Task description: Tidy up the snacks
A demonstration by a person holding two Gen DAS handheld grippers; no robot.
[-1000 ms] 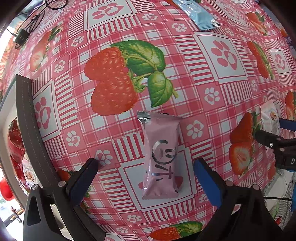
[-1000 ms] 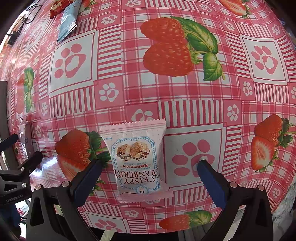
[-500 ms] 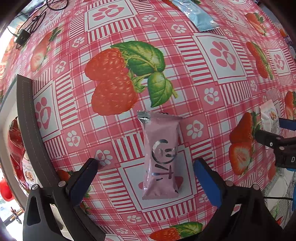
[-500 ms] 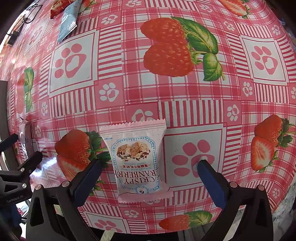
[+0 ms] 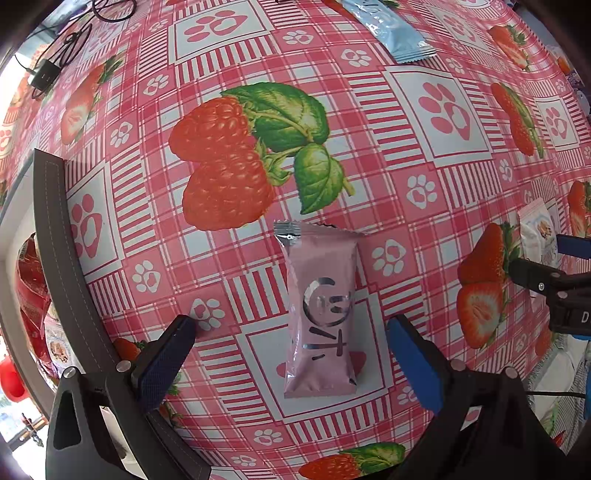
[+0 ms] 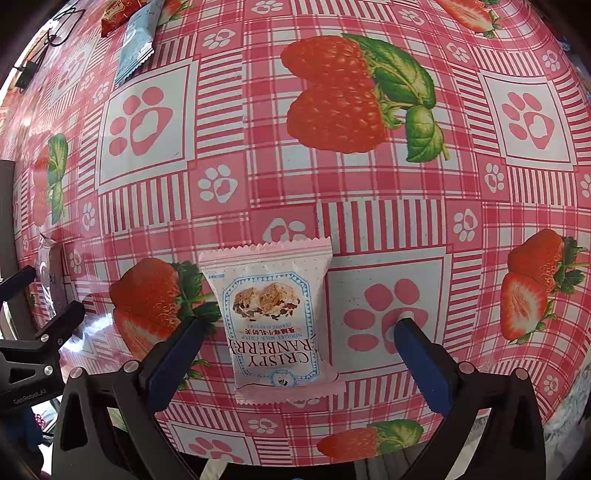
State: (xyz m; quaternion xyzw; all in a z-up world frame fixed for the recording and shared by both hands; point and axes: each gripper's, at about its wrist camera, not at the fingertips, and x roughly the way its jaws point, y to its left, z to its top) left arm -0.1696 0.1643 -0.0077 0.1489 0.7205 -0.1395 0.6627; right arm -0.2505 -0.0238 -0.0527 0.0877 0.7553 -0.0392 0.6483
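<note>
Left gripper (image 5: 291,343) spread wide, straddling pink snack bar (image 5: 320,317), pads clear of wrapper. Bar flat on strawberry tablecloth (image 5: 443,155), just below printed raspberry. Right gripper (image 6: 297,341) likewise wide, flanking cranberry crisp packet (image 6: 271,317), no contact. Blue packet (image 5: 391,29) far beyond raspberry, near tablecloth's far edge.

Bright, even daylight in both fisheye views. The glossy tablecloth (image 6: 369,221) shows soft glare left of the jaws. Sharp centre; strong barrel distortion bends the edges, with dark vignetted corners. Shadows are faint.
</note>
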